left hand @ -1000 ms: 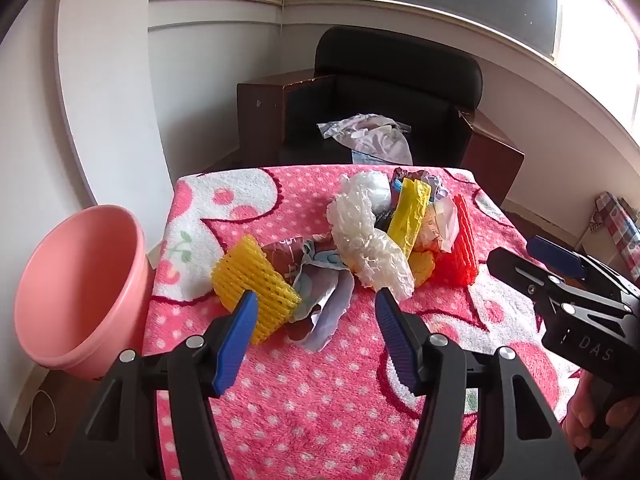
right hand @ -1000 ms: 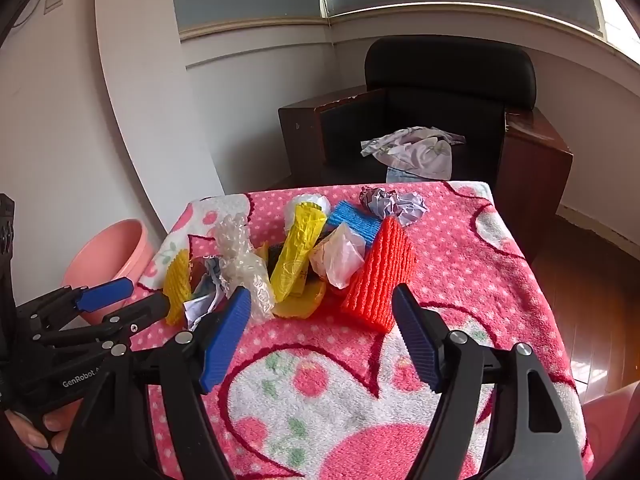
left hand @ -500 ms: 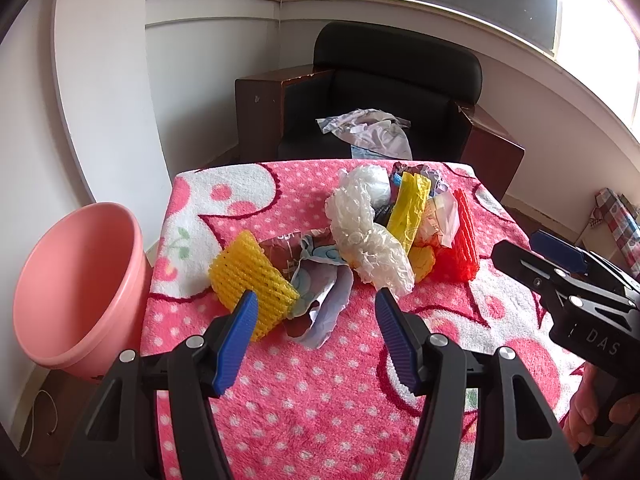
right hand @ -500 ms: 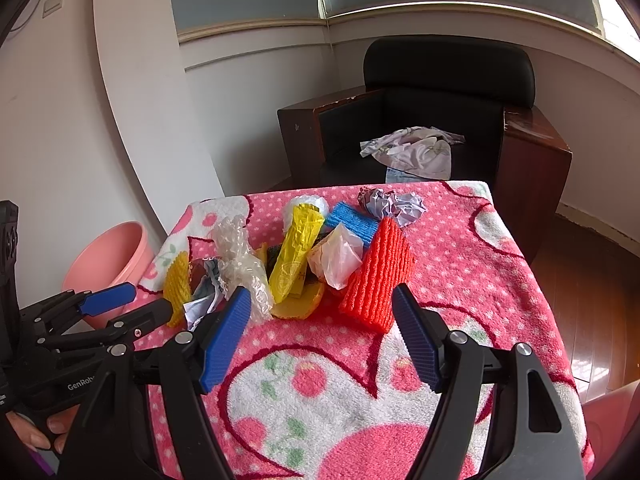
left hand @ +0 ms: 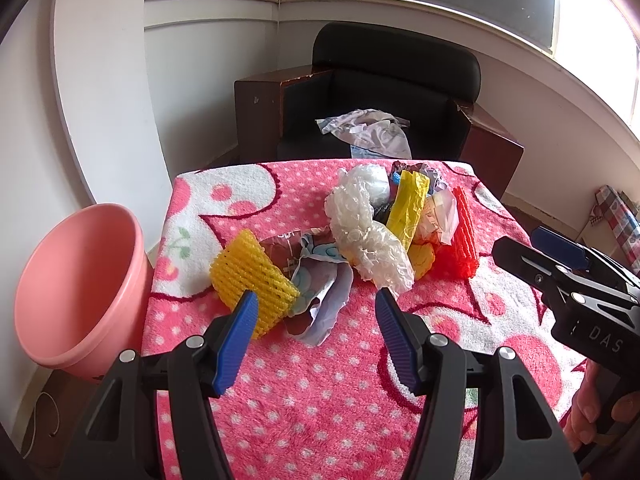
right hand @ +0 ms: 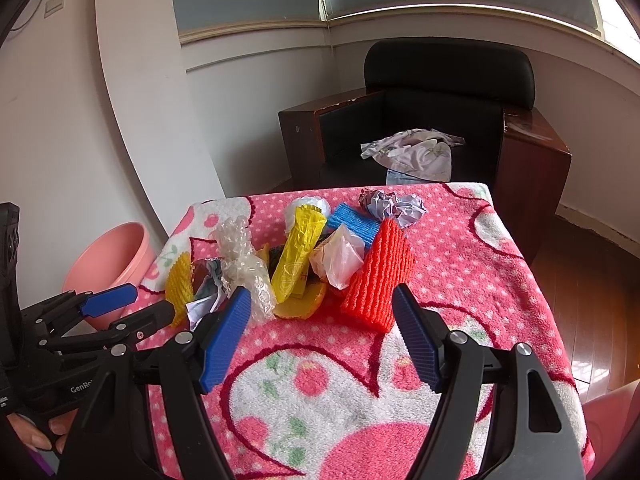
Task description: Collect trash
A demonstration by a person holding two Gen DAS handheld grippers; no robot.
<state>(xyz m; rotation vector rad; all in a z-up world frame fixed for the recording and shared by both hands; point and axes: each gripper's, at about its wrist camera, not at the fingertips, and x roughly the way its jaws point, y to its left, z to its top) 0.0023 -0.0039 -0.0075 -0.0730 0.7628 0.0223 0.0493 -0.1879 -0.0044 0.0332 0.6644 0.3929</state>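
A pile of trash lies on a pink dotted table cover (left hand: 320, 380): a yellow foam net (left hand: 250, 276), crumpled paper (left hand: 320, 300), clear bubble wrap (left hand: 366, 236), a yellow bag (left hand: 408, 208) and a red foam net (left hand: 460, 236). My left gripper (left hand: 314, 320) is open and empty, hovering just in front of the yellow net and paper. My right gripper (right hand: 322, 320) is open and empty, in front of the red foam net (right hand: 380, 276) and the yellow bag (right hand: 298, 256). A pink basin (left hand: 76, 284) stands left of the table.
A black armchair (left hand: 384, 100) with a crumpled cloth (left hand: 368, 132) on its seat stands behind the table. A white wall and pillar rise at the left. A blue foam net (right hand: 354, 220) and a crumpled paper ball (right hand: 392, 206) lie at the pile's back.
Both grippers have drifted back slightly; the pile looks a little farther away. Neither gripper has changed its opening or touched anything.
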